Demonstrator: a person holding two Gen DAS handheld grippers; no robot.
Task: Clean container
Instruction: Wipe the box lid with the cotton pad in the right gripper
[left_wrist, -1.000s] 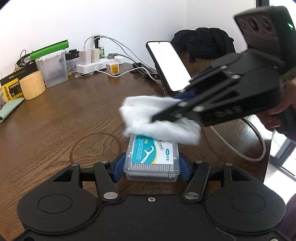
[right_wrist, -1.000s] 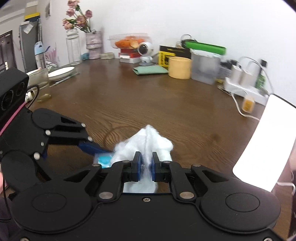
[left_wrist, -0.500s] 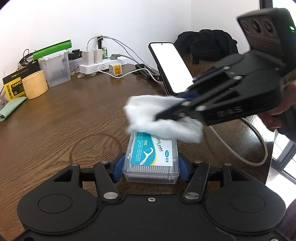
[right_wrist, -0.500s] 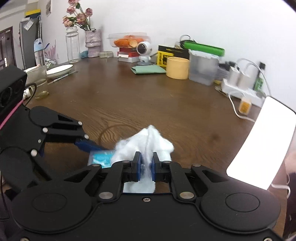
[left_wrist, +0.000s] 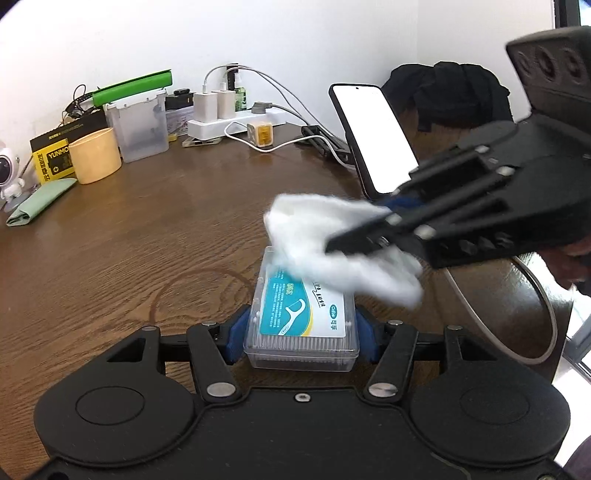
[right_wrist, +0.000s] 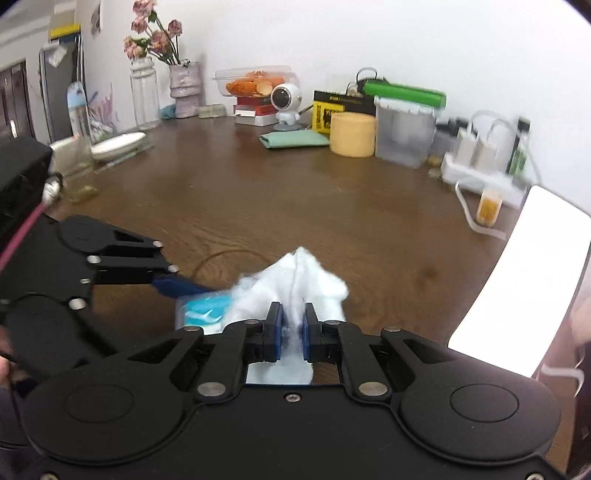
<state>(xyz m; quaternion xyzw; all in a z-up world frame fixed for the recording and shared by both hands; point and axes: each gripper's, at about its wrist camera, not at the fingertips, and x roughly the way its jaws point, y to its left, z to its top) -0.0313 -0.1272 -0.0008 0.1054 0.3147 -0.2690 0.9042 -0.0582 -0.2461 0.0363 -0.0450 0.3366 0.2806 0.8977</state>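
A clear plastic floss-pick container (left_wrist: 302, 325) with a teal and white label lies flat on the wooden table. My left gripper (left_wrist: 301, 332) is shut on its two sides. My right gripper (right_wrist: 291, 325) is shut on a white cloth (right_wrist: 295, 284). In the left wrist view the right gripper (left_wrist: 369, 236) comes in from the right and presses the cloth (left_wrist: 332, 247) onto the far part of the container's lid. In the right wrist view the container (right_wrist: 203, 312) shows only partly, left of the cloth.
A lit phone (left_wrist: 373, 136) stands propped to the right, with a cable (left_wrist: 535, 314) looping beside it. Along the wall stand a power strip (left_wrist: 236, 123), a clear box (left_wrist: 138, 125), a yellow cup (left_wrist: 95, 155) and a green pouch (left_wrist: 40, 203). A plate (right_wrist: 118, 142) and vases (right_wrist: 144, 96) stand far left.
The right gripper has slid the cloth a little across the far end of the lid. The container stays held in the left gripper. Both cameras have shifted slightly.
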